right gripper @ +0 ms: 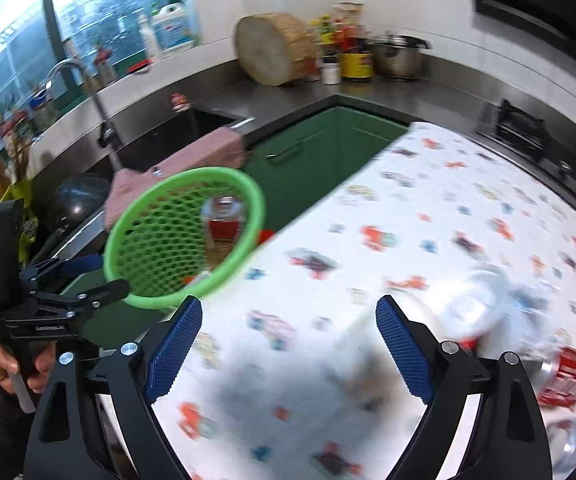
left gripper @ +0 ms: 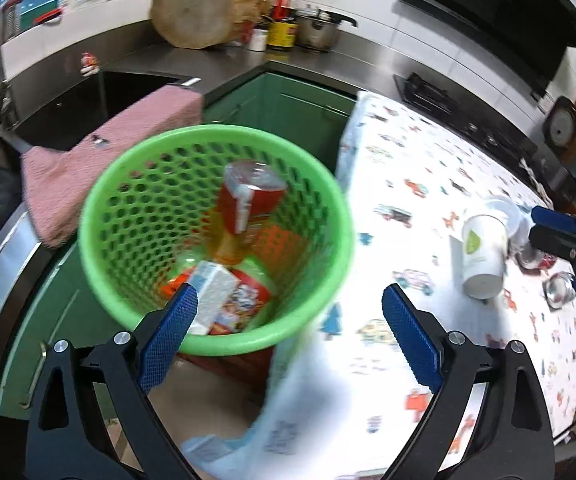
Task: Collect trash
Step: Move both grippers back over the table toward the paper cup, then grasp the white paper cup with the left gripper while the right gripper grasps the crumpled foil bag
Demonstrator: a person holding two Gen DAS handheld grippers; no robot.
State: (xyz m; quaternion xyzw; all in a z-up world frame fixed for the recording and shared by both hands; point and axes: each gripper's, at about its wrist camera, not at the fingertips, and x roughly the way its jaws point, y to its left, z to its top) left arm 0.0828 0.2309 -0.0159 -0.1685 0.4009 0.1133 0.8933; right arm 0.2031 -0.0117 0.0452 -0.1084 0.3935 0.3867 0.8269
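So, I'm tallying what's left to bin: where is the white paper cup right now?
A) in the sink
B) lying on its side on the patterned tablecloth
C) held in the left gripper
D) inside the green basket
B: the white paper cup lies tipped on the patterned tablecloth, outside the green basket, with the left gripper open and empty.

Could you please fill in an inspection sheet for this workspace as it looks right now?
Surface: table under a cartoon-print tablecloth.
Job's things: green basket holding a red-labelled bottle and cartons; paper cup and red can on the cloth.
Clutter: clear plastic pieces by the cup, blurred.
Grippers: left gripper open; right gripper open.
Cables: nothing seen.
Surroundings: sink with pink towel, chopping block, pot.
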